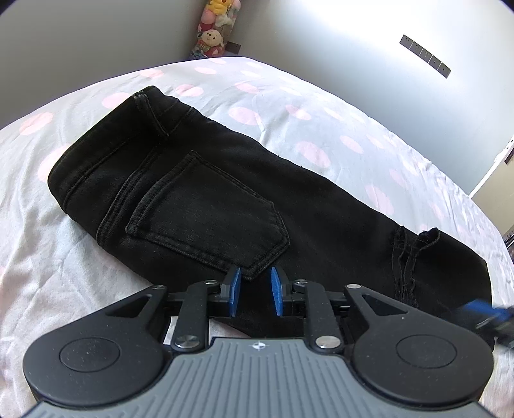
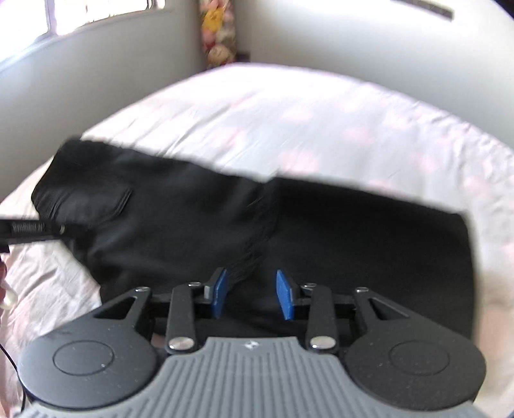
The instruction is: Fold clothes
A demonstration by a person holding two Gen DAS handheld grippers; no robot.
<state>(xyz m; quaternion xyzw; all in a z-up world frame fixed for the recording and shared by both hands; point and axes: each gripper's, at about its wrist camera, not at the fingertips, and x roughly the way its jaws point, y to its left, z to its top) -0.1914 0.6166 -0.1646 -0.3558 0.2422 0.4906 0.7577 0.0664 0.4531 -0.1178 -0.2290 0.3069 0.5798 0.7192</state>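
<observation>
Ahead of both tongs, on the bed (image 1: 321,106), lie the black jeans (image 1: 199,180), folded lengthwise and spread flat; bed sheet is pale with pink dots.

Left tongs (image 1: 255,291): blue pads stand a narrow gap apart, just above the near edge of the jeans; the lower corner of the back pocket (image 1: 208,218) sits directly beyond the gap; no cloth is visibly pinched between the pads, so released, nearly closed; waistband end of the jeans lies far-left of these tongs; a frayed tear (image 1: 408,260) in the leg lies to their right; further right, at the frame edge, a blurred blue and black piece of the right tongs hangs over the leg.

Right tongs (image 2: 252,294): view is motion-blurred; pads stand clearly apart over black cloth; frayed threads run up from just beside the left pad; nothing is clamped between the pads, so released; the jeans reach left and right of these tongs, pocket end far-left; black bar of the left tongs enters from the left edge, over the pocket end.

Beyond the bed, straight ahead of both tongs, stuffed toys (image 1: 215,29) are stacked in the wall corner; a window (image 2: 96,9) shows upper-left in the right wrist view.
</observation>
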